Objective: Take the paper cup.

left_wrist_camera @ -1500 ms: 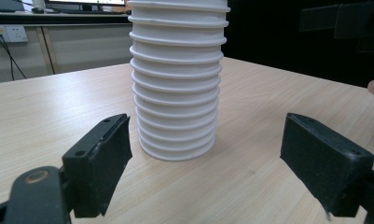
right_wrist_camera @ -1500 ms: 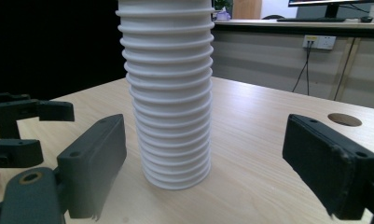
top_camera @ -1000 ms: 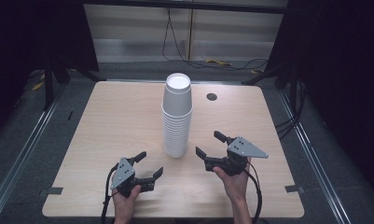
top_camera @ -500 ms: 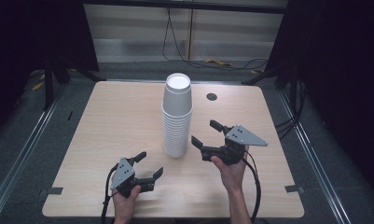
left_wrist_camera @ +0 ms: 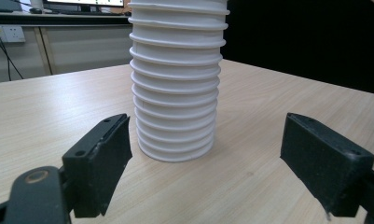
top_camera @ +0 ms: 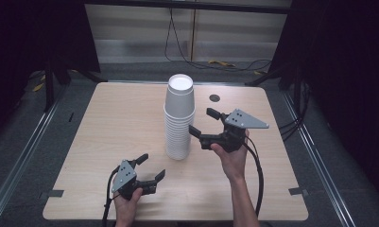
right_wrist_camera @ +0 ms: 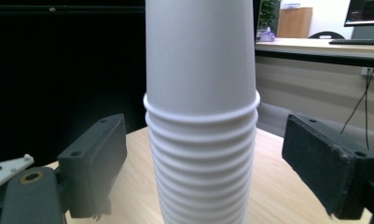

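Two grippers on the go, and the right gripper [top_camera: 204, 122] is the one to watch: jaws spread wide, nothing between them, raised off the table and pointed straight at the tall stack of white paper cups [top_camera: 179, 118] just to its left. Through the right gripper view the stack [right_wrist_camera: 201, 116] stands dead centre between the jaws, at the level where the top cup's rim meets the ribbed rims below. Its long axis runs straight up, upright near the middle of the pale wooden table [top_camera: 111, 123]. The left gripper [top_camera: 149, 167] sits low near the front edge, jaws also parted and empty, clearly farther off. I'd call the right hand's reach short and sideways.
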The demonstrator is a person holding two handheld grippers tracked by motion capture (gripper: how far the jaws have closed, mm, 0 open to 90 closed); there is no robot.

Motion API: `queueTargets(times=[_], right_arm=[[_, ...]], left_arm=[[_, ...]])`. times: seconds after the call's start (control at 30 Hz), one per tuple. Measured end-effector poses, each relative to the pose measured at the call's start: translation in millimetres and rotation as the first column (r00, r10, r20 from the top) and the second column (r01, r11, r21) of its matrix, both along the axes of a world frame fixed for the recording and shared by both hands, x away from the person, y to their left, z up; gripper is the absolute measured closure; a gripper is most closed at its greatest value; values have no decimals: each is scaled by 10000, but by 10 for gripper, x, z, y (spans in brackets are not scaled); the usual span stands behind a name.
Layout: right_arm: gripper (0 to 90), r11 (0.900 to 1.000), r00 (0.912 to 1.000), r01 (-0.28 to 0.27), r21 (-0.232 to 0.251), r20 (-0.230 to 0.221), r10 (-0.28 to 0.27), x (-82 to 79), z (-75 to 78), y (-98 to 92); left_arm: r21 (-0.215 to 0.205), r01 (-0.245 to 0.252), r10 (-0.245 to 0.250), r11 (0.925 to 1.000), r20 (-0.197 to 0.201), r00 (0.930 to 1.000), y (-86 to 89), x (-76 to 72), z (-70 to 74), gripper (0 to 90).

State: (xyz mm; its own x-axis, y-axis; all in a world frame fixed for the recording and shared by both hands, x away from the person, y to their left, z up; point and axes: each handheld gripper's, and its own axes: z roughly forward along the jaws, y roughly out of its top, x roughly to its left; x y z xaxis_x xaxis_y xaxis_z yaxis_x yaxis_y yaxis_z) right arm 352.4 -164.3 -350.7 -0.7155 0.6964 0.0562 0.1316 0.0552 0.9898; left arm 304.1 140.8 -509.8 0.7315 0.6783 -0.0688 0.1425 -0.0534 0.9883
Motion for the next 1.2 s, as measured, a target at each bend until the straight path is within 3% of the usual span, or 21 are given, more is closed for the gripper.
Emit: queueTargets(times=[0.53, 0.73, 0.97, 1.2], right_arm=[[140, 9951, 9970, -741, -662, -264, 725, 241, 397, 126], [156, 9927, 9946, -984, -700, -390, 959, 341, 501, 146], [138, 9850, 9904, -1233, -1210, -767, 1146, 455, 600, 204], [137, 9712, 9825, -1601, -1764, -1234, 1396, 556, 667, 287]], left_arm=[[21, 28, -28, 10000, -11, 10000, 4, -3, 0, 161], [-48, -1, 0, 10000, -30, 10000, 2, -4, -2, 160], [-55, 16, -16, 10000, -21, 10000, 2, -3, -2, 160], [-70, 27, -27, 10000, -16, 10000, 4, -3, -2, 160]])
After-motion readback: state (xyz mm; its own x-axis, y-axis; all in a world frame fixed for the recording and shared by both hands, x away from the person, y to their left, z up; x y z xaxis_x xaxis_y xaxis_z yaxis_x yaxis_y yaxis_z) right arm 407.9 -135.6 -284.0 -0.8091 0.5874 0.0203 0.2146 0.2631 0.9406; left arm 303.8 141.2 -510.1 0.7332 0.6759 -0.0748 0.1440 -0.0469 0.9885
